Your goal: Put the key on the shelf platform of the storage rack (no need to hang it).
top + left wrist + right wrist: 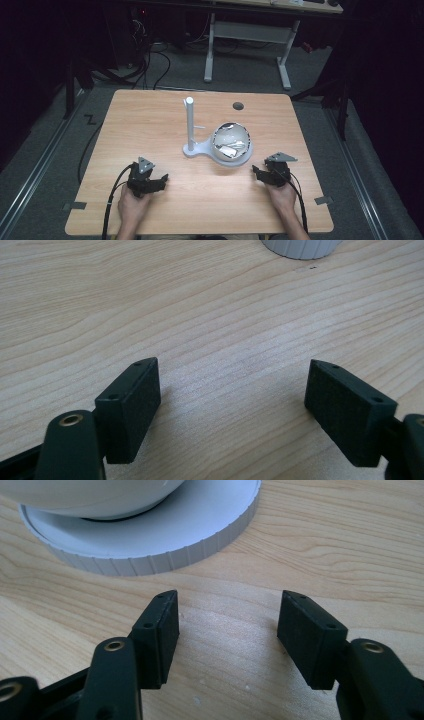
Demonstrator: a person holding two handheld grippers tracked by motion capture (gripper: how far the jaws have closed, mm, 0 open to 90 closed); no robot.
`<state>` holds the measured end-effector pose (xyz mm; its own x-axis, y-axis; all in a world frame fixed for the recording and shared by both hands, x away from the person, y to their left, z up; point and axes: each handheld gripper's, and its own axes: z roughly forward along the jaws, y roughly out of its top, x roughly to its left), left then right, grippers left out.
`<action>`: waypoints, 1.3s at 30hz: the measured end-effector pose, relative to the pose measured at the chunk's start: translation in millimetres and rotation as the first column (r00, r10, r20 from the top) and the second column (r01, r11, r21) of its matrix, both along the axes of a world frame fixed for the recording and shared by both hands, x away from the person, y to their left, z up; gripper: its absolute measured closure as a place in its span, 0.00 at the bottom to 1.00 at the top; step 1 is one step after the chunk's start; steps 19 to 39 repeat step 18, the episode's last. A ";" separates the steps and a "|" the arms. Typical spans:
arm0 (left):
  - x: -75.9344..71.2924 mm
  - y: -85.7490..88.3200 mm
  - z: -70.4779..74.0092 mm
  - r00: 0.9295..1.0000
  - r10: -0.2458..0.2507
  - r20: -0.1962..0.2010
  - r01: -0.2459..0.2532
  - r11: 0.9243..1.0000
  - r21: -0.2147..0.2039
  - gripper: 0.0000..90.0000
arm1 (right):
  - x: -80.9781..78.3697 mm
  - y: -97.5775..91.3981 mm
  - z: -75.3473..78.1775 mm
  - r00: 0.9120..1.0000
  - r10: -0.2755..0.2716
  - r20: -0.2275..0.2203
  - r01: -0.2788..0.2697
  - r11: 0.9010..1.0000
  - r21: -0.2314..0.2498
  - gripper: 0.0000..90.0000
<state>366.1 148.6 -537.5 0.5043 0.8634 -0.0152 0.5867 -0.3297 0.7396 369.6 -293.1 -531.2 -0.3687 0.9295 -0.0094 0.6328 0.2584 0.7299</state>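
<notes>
A white stand [196, 148] with a tall upright post [190, 120] and a round ribbed base [200, 535] sits mid-table. On that base rests a white bowl [230, 141] holding crumpled silvery pieces. My left gripper [161, 181] lies on the table at the front left, held by a hand, jaws wide apart over bare wood [232, 385]. My right gripper [256, 172] rests at the front right, just short of the ribbed base, jaws apart with nothing between them [227, 625].
The wooden table [150, 120] has a dark round hole [238, 105] near its far edge. Cables trail from both grippers off the front edge. A white desk frame [250, 45] and cables stand on the floor beyond the table.
</notes>
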 end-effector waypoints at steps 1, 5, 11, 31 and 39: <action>0.0 0.0 0.0 1.000 0.000 0.000 0.000 1.000 0.000 0.25 | -0.2 1.1 -0.1 1.000 0.004 0.001 -0.004 1.000 -0.010 0.44; -0.1 -0.1 0.0 1.000 0.001 0.000 -0.001 1.000 0.001 0.25 | -0.3 1.3 -0.2 1.000 0.011 -0.001 -0.011 1.000 -0.012 0.42; -0.1 -0.1 0.0 1.000 0.001 0.000 -0.001 1.000 0.001 0.25 | -0.3 1.5 -0.2 1.000 0.016 -0.003 -0.016 1.000 -0.012 0.41; -0.2 -0.2 0.0 1.000 0.002 0.000 -0.002 1.000 0.001 0.25 | -0.3 1.5 -0.2 1.000 0.018 -0.004 -0.018 1.000 -0.012 0.40; -0.2 -0.2 0.0 1.000 0.002 0.000 -0.002 1.000 0.001 0.25 | -0.3 1.5 -0.2 1.000 0.018 -0.004 -0.018 1.000 -0.012 0.40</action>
